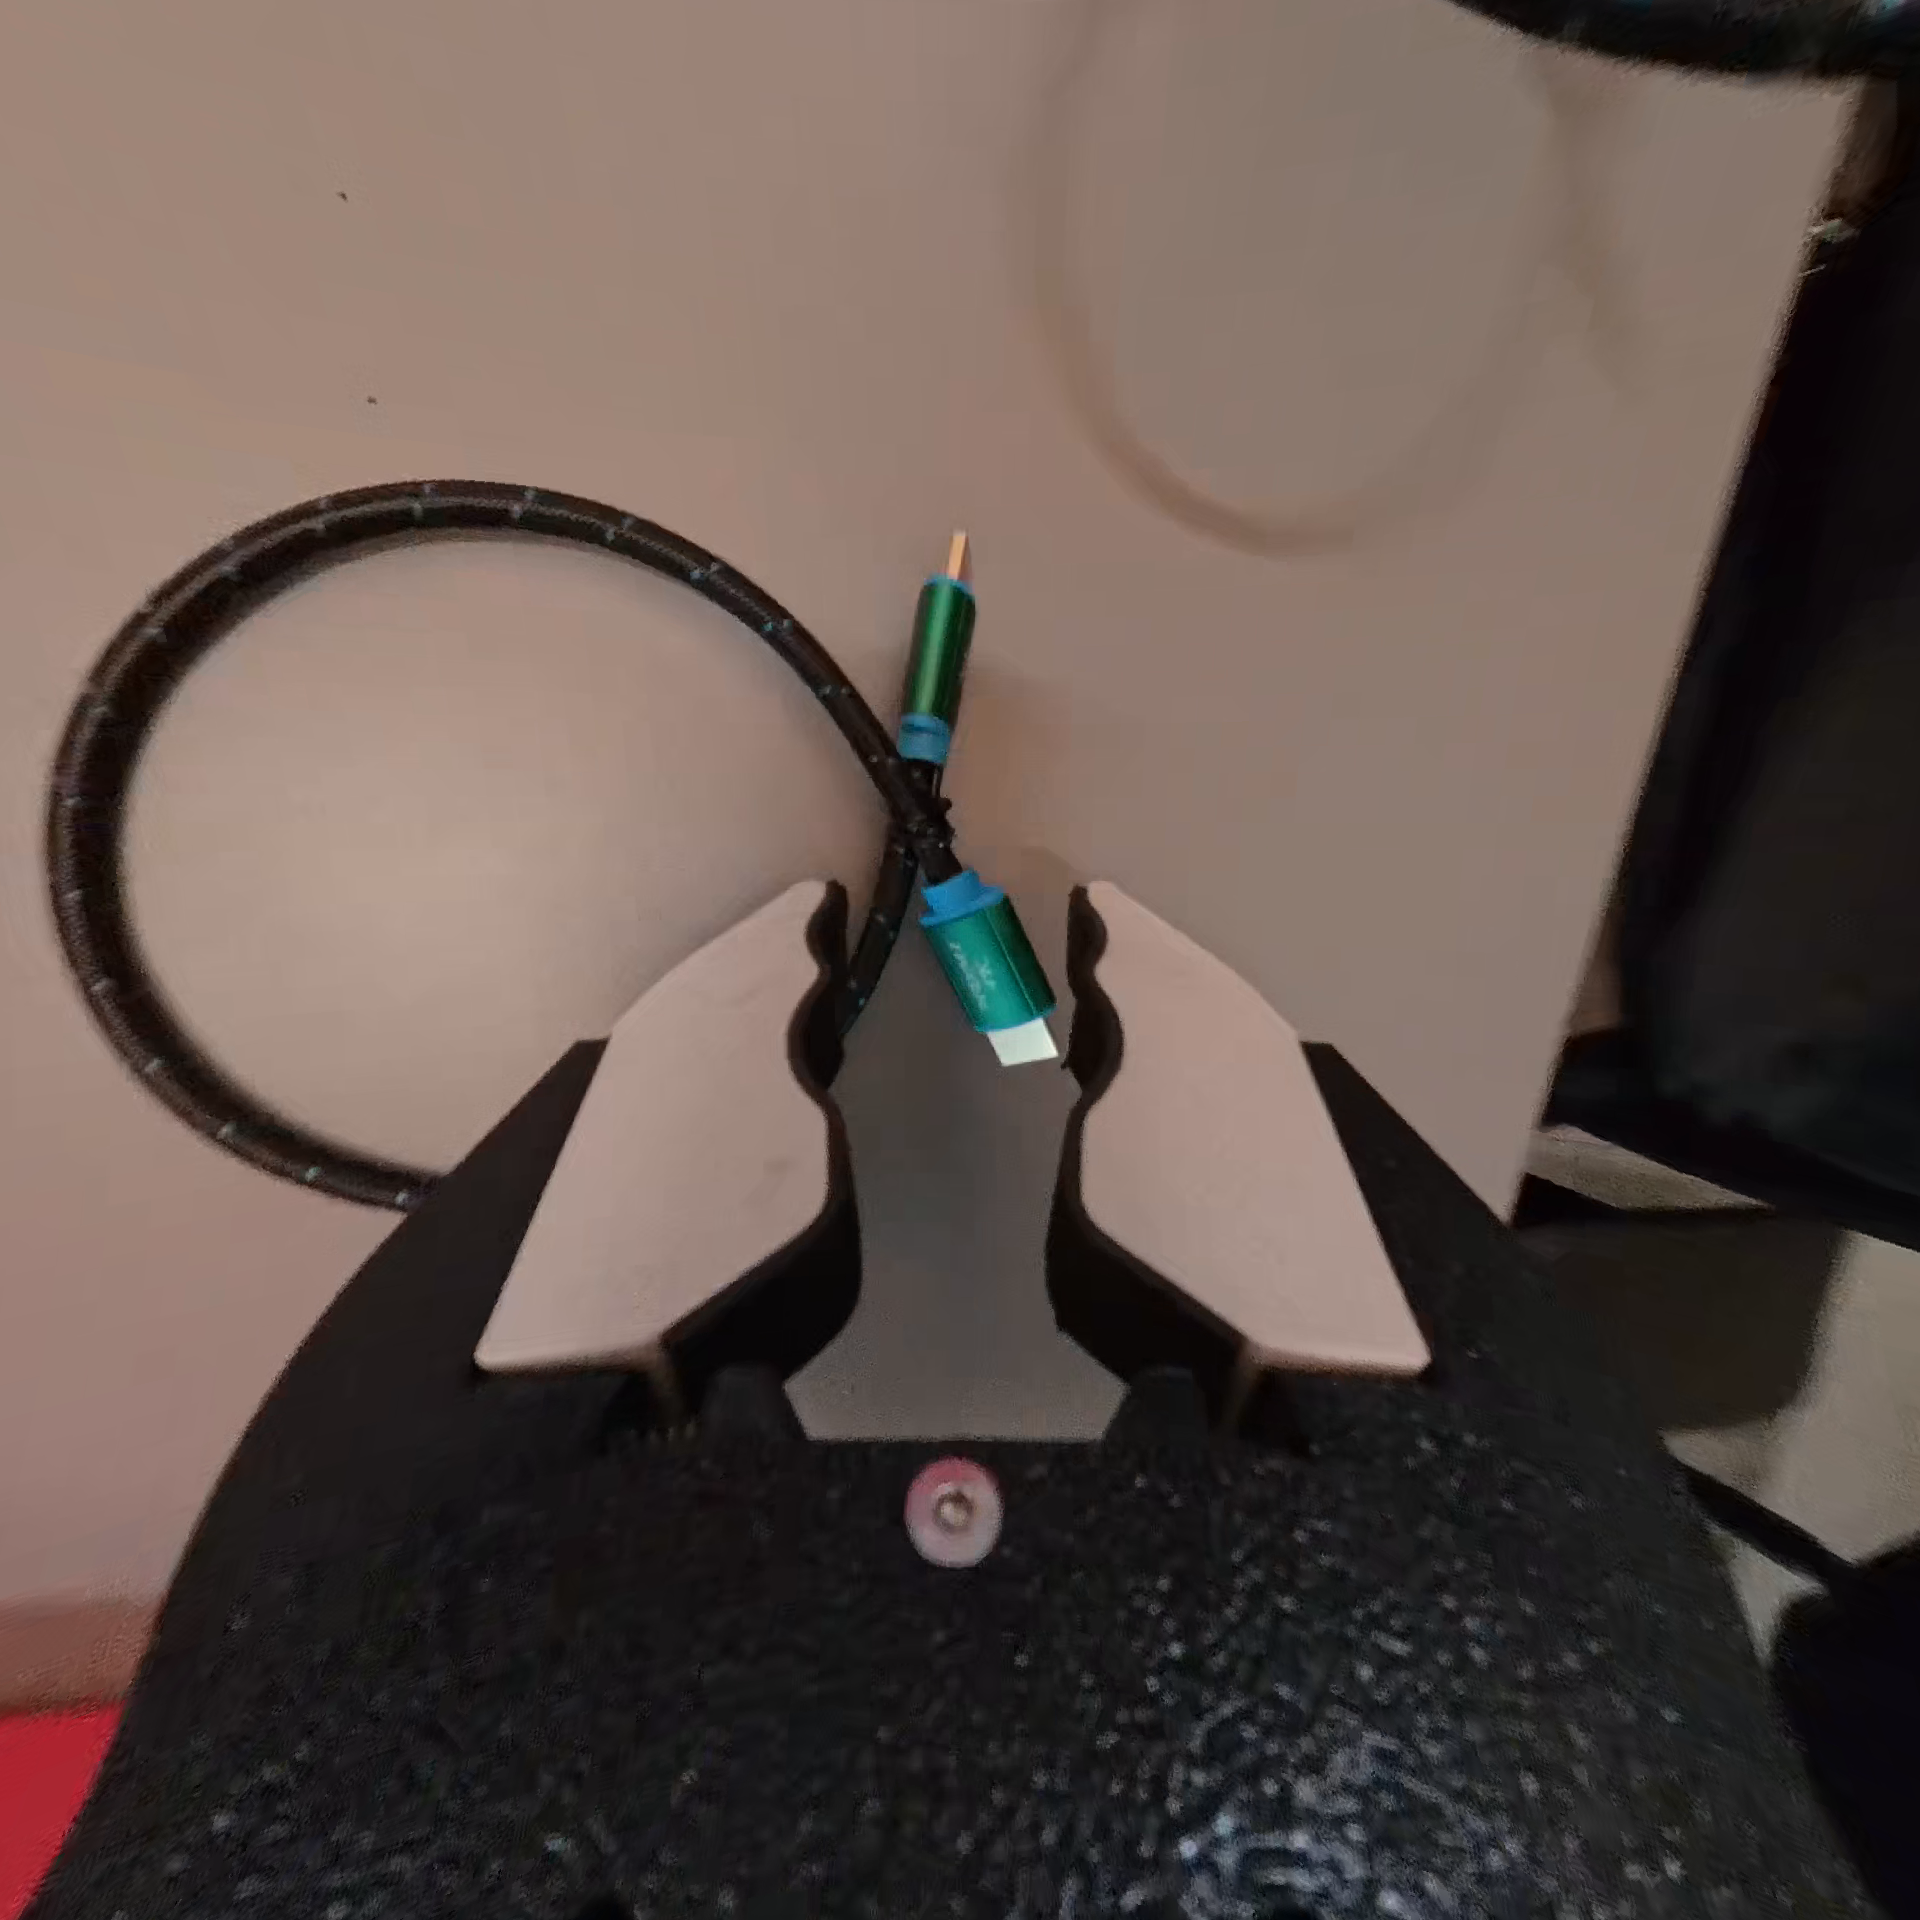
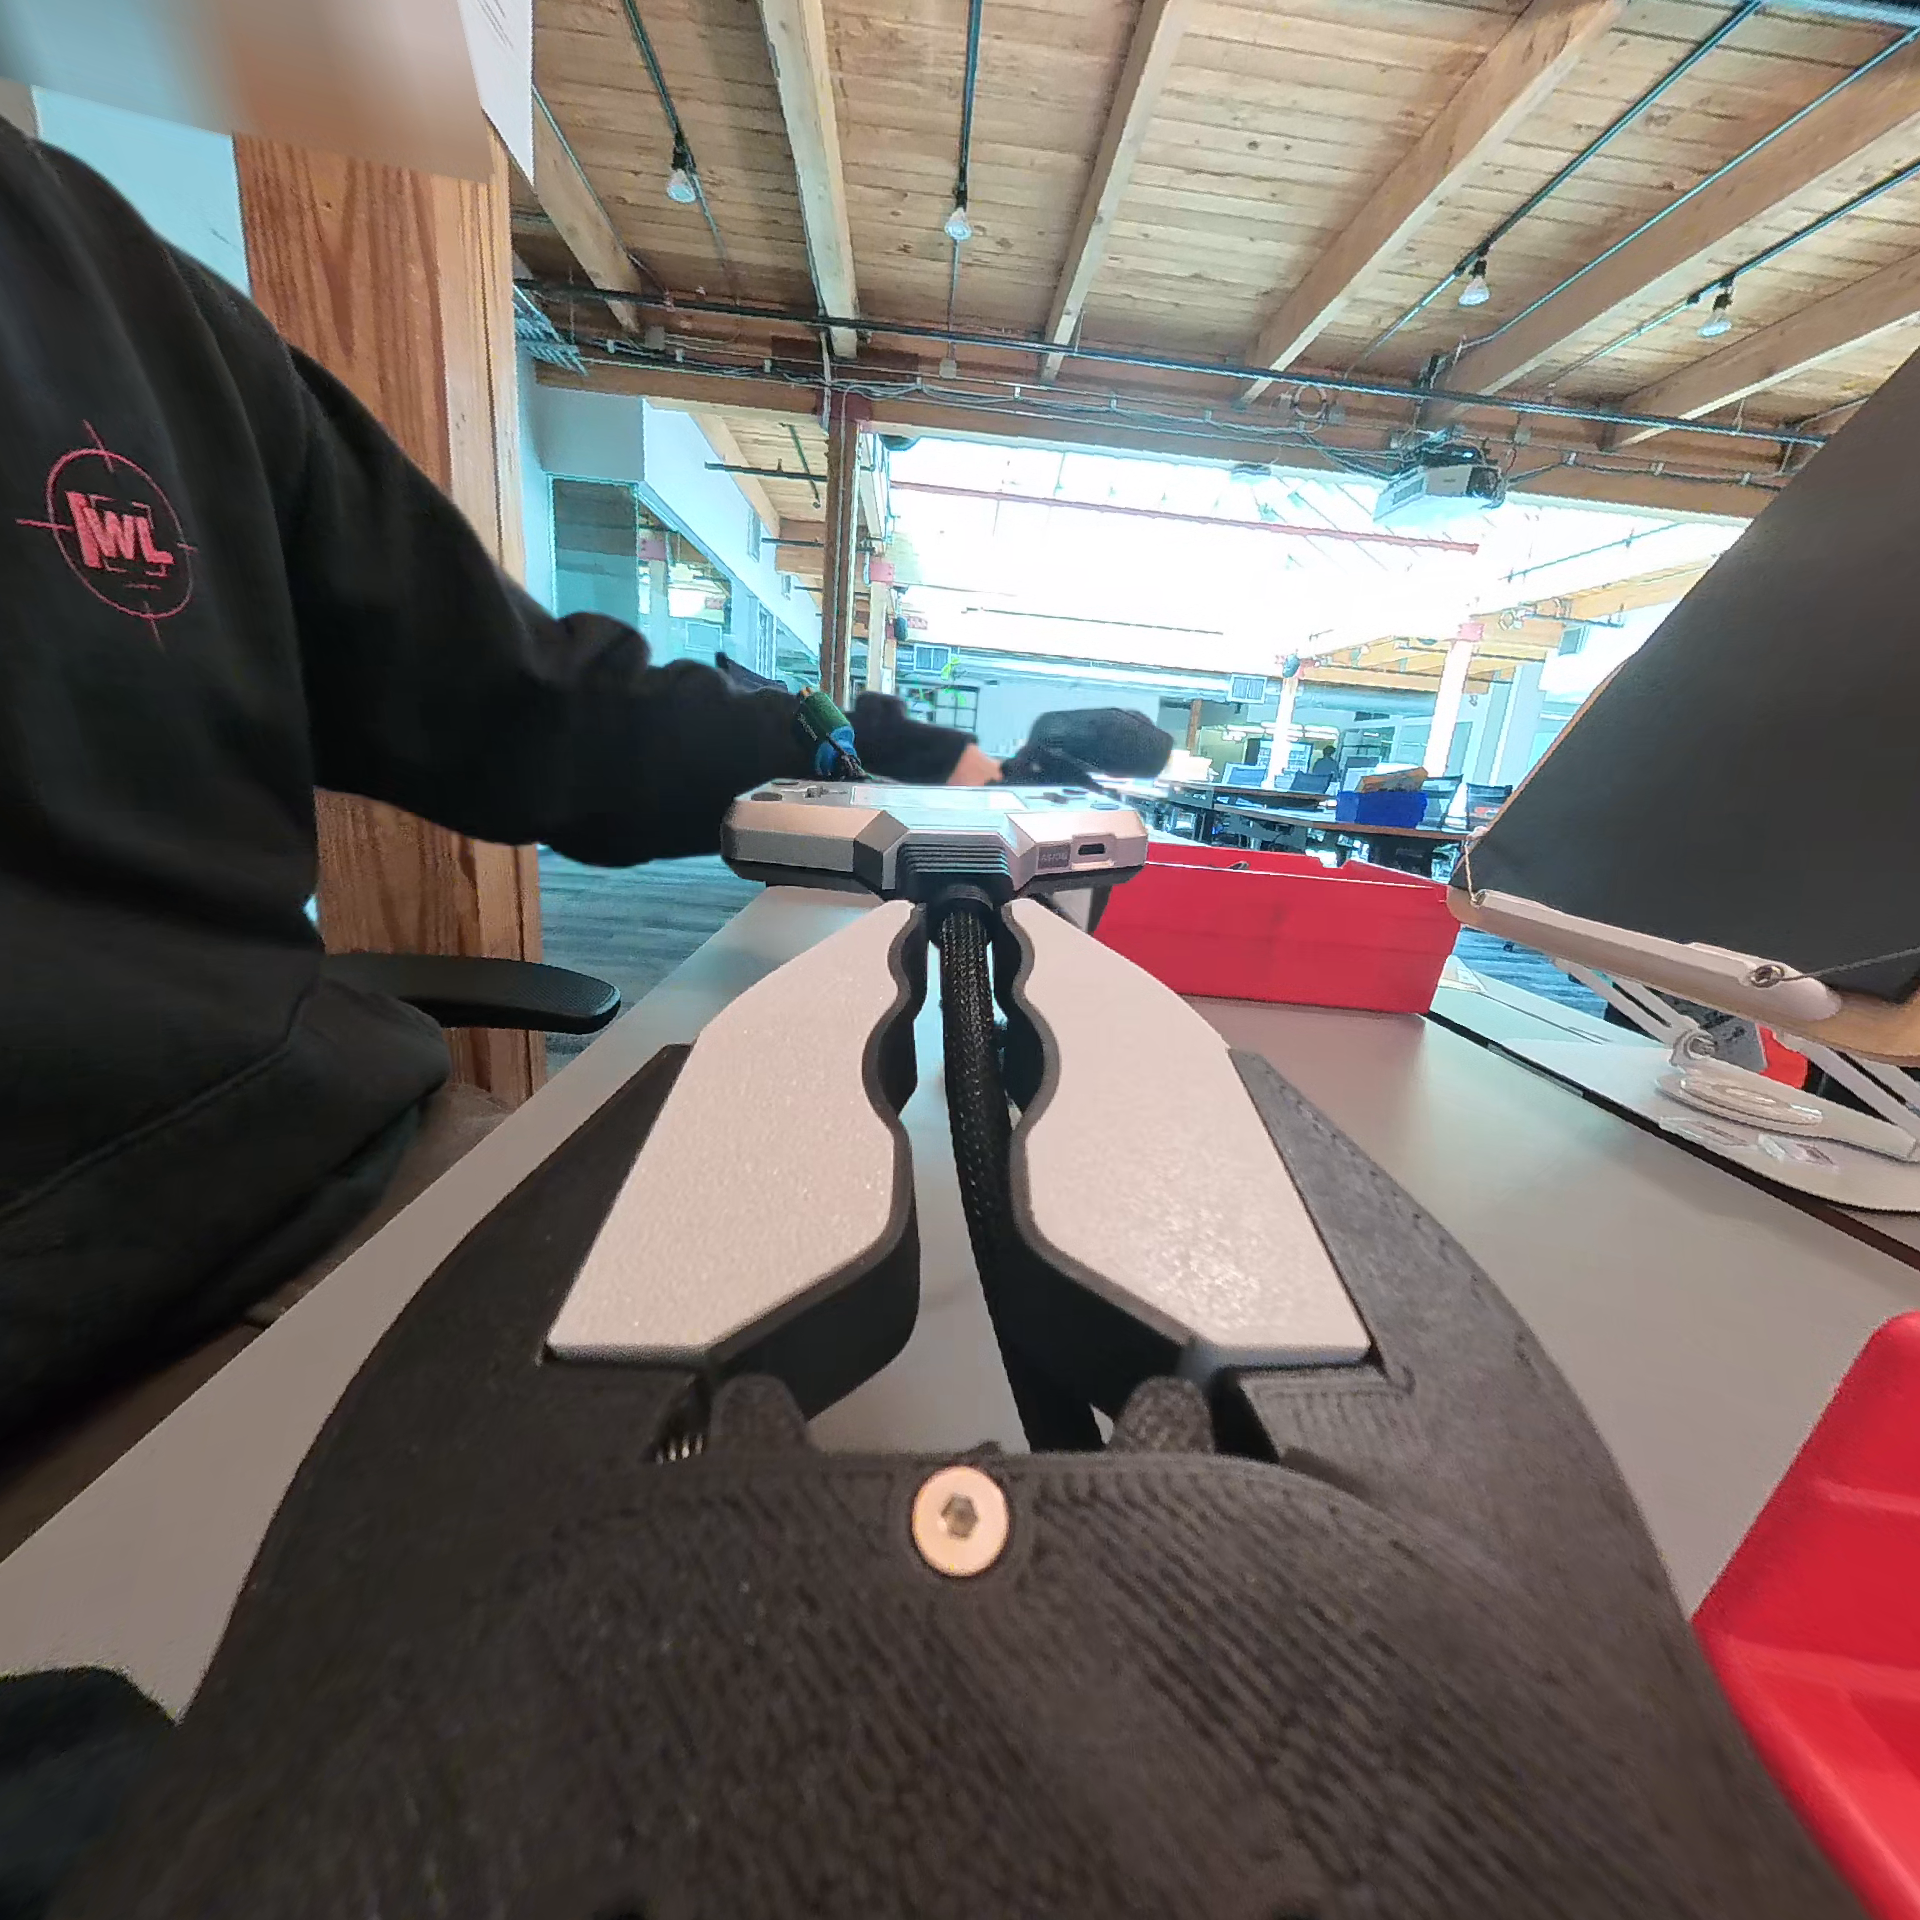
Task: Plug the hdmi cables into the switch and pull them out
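Note:
In the left wrist view a black braided HDMI cable (image 1: 94, 831) lies in a loop on the beige table (image 1: 520, 260). Its two green plugs cross. The near plug (image 1: 987, 966) sits between the tips of my open left gripper (image 1: 956, 914), untouched by either. The far plug (image 1: 940, 644) points away. In the right wrist view my right gripper (image 2: 963, 920) is shut on the switch's black braided cable (image 2: 971, 1039), just behind the grey switch (image 2: 935, 831) on the table. A green plug (image 2: 826, 722) and the left gripper (image 2: 1091, 743) show beyond the switch.
A person in a black sleeve (image 2: 468, 675) sits at the left. A red bin (image 2: 1268, 935) stands behind the switch and another (image 2: 1829, 1558) at the near right. A dark panel on a white stand (image 2: 1714, 779) is at the right, and also shows in the left wrist view (image 1: 1787, 727).

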